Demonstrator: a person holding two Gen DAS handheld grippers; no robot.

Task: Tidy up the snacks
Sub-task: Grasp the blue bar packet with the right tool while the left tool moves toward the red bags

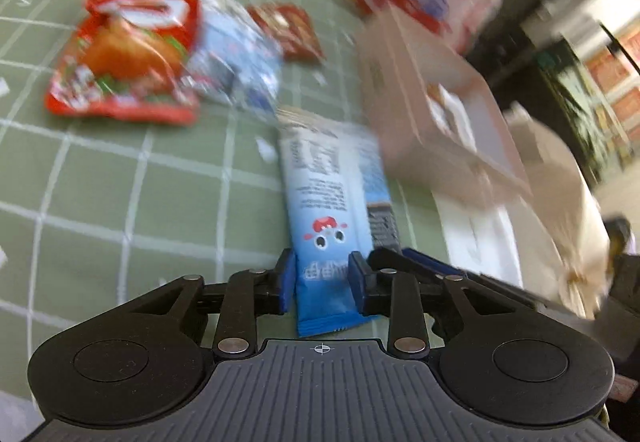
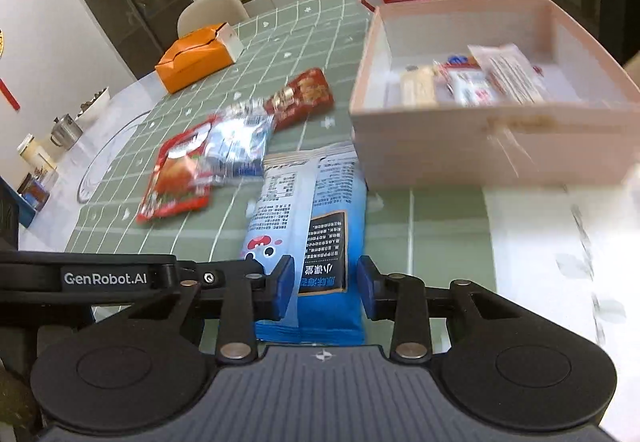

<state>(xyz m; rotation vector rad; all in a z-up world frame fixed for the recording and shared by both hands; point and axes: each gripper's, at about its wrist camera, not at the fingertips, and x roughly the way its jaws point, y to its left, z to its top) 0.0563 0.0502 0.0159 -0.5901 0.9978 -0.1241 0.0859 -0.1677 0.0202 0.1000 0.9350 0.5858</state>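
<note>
Blue packet [image 2: 308,238] lies on the surface [image 2: 440,226], long axis toward twelve o'clock; both the left gripper [image 1: 322,278] and right gripper [image 2: 325,286] pinch its near end; box [image 2: 480,146] at one o'clock.

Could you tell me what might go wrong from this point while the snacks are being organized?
1. The left hand-held gripper and the right hand-held gripper both pinch the near end of the same blue snack packet; if they pull apart, it could tear or crumple.
2. The packet's far end lies right beside the pink box, so lifting it carelessly may bump the box.
</note>
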